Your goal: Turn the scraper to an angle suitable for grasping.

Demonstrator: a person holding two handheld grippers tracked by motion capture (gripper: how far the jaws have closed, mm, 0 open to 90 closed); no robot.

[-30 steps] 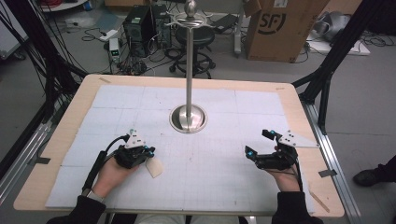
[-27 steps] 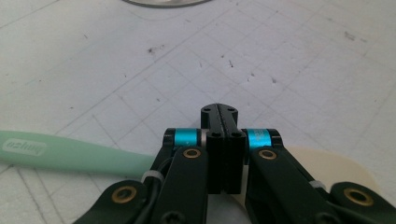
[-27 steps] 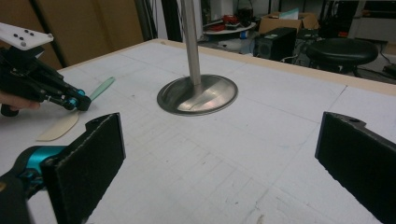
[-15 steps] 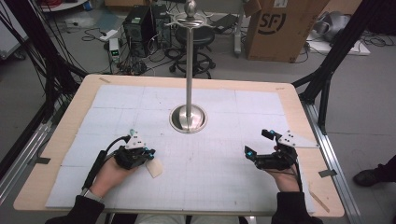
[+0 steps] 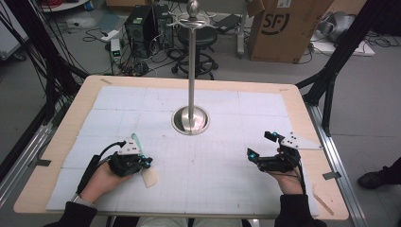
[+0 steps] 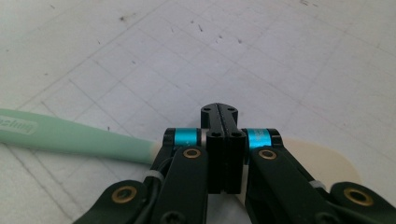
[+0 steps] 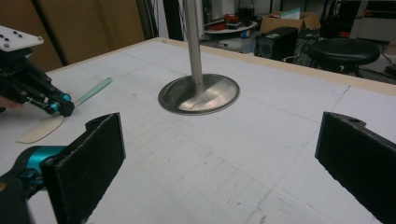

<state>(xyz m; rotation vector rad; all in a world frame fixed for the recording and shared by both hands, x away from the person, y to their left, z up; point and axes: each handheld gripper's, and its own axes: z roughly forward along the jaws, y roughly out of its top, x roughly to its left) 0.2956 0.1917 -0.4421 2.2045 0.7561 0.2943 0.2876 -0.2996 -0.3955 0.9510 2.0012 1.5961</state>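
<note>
Compared against the 2 earlier high-view pictures: nothing on the table has shifted. My left gripper (image 5: 142, 163) sits in the same spot at the near left, its jaws pressed together over the neck of the spatula (image 6: 70, 135), at the join of the mint-green handle and the cream blade. From above, the blade (image 5: 150, 177) lies flat on the white mat (image 5: 213, 161), so no lift yet. I cannot tell whether the closed tips pinch the neck or just rest on it.

My right gripper (image 5: 263, 147) holds at the near right, jaws spread wide, nothing between them.

The steel stand (image 5: 190, 119), well apart from both, is untouched. Judgement: grip settled, lift is next.
</note>
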